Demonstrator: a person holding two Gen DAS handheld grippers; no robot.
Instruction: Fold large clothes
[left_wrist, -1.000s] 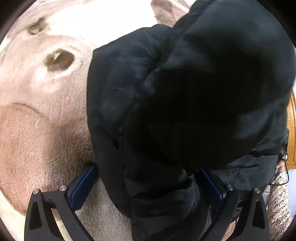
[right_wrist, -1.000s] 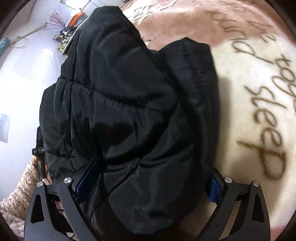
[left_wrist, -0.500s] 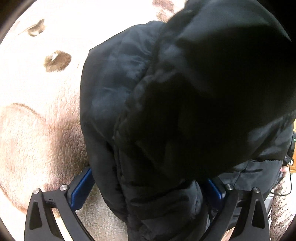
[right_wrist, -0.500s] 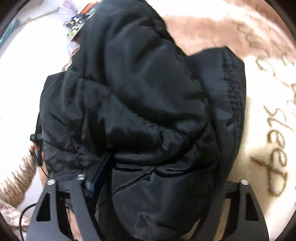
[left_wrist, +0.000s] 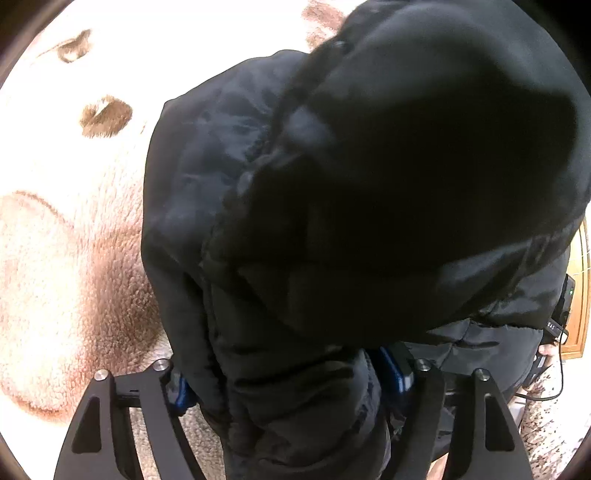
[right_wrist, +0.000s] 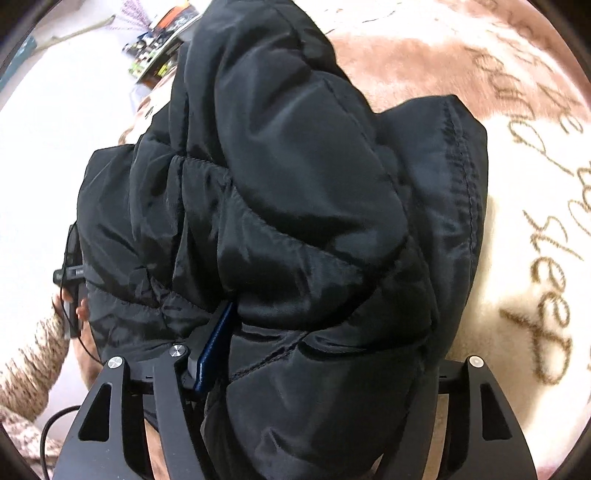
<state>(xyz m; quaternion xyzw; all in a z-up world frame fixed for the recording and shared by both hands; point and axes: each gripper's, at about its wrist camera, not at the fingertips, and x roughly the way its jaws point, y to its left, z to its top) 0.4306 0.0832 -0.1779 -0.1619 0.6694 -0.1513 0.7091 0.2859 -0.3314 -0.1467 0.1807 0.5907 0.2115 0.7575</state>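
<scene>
Black puffy jacket (left_wrist: 369, 206) lies bunched on a plush blanket (left_wrist: 74, 240), both ends gathered up. Left gripper (left_wrist: 291, 380) straddles a thick fold, jaws closing, blue pads pressing the padding. Right gripper (right_wrist: 317, 354) clamps another wad of jacket, jaws set fairly wide because the padding is bulky. Two-sided hold likely serves to lift and double the jacket evenly.

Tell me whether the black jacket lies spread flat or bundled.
Bundled. The black jacket is heaped in thick puffy folds on the blanket, bunched between the fingers of the right gripper.
</scene>
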